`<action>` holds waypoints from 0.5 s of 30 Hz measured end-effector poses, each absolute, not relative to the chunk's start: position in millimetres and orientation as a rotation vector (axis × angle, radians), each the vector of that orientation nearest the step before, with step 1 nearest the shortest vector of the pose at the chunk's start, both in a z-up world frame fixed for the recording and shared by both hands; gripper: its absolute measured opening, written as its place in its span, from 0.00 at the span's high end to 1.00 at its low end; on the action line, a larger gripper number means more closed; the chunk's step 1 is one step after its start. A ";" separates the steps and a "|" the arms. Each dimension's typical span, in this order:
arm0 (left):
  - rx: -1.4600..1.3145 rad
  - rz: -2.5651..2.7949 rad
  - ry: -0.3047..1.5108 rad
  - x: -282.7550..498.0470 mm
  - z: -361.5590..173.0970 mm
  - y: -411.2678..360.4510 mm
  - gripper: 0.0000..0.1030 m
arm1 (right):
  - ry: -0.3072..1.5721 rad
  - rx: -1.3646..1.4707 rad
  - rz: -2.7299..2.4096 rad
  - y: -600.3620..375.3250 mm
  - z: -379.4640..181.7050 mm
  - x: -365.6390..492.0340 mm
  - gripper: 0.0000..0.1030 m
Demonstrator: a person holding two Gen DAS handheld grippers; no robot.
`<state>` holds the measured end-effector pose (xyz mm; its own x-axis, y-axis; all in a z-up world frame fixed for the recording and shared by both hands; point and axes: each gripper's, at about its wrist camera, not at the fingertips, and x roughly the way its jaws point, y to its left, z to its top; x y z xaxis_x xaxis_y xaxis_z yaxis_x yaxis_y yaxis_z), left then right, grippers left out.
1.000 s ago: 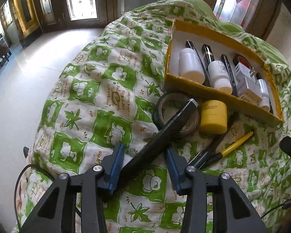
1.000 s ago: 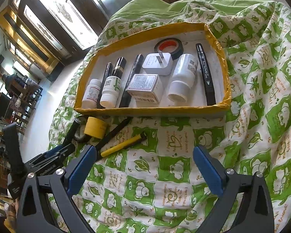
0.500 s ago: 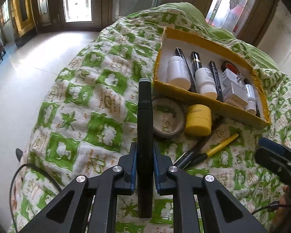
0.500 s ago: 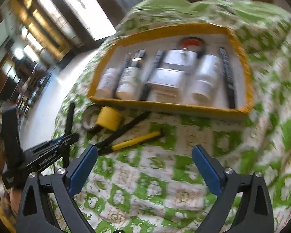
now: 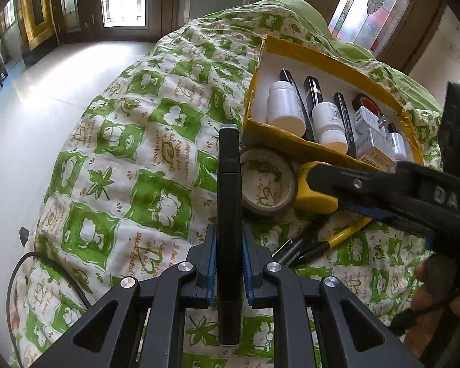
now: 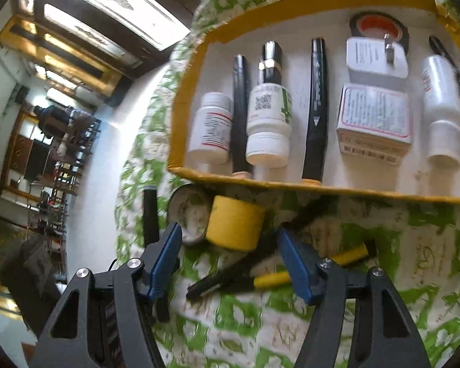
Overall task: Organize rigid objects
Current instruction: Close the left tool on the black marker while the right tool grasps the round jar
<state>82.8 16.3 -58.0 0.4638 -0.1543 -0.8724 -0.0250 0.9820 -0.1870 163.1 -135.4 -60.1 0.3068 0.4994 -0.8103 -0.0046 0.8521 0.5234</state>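
My left gripper [image 5: 229, 245] is shut on a black marker [image 5: 229, 190], which points straight ahead between the blue pads. A yellow cylinder [image 6: 234, 224] lies on the green-and-white cloth beside a brown tape roll [image 6: 190, 213]. My right gripper [image 6: 228, 234] straddles the cylinder with its jaws closing. A gap still shows on each side of it. In the left wrist view one finger [image 5: 368, 184] of the right gripper reaches over the cylinder [image 5: 314, 197] next to the tape roll [image 5: 268, 184]. Behind stands the yellow box [image 6: 322, 187] with bottles, markers, a plug and a small carton.
A yellow-handled tool [image 6: 274, 279] and a black pen [image 5: 294, 250] lie on the cloth just in front of the cylinder. The cloth [image 5: 156, 196] drops off to a pale floor [image 5: 30, 116] on the left. A person's hand [image 5: 435, 282] holds the right gripper. A black cable [image 5: 46, 263] runs at lower left.
My left gripper has shut on the black marker, which has swung to point straight ahead. My right gripper has moved left and down over the yellow cylinder, and its jaws have narrowed.
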 end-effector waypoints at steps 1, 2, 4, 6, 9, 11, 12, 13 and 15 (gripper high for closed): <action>-0.182 -0.082 1.088 83.3 -58.1 15.7 0.87 | 1.219 0.465 0.348 -134.6 -59.9 164.9 0.40; -0.181 -0.087 1.089 83.7 -58.5 14.7 0.87 | 1.215 0.458 0.348 -133.5 -60.1 166.9 0.44; -0.174 -0.091 1.092 84.1 -59.1 13.1 0.87 | 1.235 0.470 0.357 -132.9 -66.5 171.2 0.49; -0.172 -0.094 1.093 84.0 -59.3 12.8 0.87 | 1.247 0.477 0.356 -134.0 -73.9 175.3 0.57; -0.174 -0.096 1.094 83.8 -59.5 13.0 0.87 | 1.246 0.502 0.365 -138.0 -77.3 176.1 0.58; -0.175 -0.097 1.096 84.0 -59.9 13.3 0.87 | 1.241 0.502 0.366 -138.9 -72.9 172.1 0.58; -0.176 -0.098 1.095 83.9 -59.7 13.3 0.87 | 1.237 0.504 0.367 -142.6 -71.2 170.3 0.59; -0.176 -0.098 1.095 83.8 -59.7 13.4 0.87 | 1.229 0.503 0.370 -145.3 -66.4 167.1 0.59; -0.177 -0.104 1.090 84.1 -59.0 13.6 0.86 | 1.215 0.491 0.376 -151.6 -56.8 161.6 0.60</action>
<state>84.1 13.6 -59.0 0.4593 -0.1706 -0.8718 -0.0035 0.9810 -0.1938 161.6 -151.6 -56.8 0.3092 0.5253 -0.7928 -0.0152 0.8363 0.5481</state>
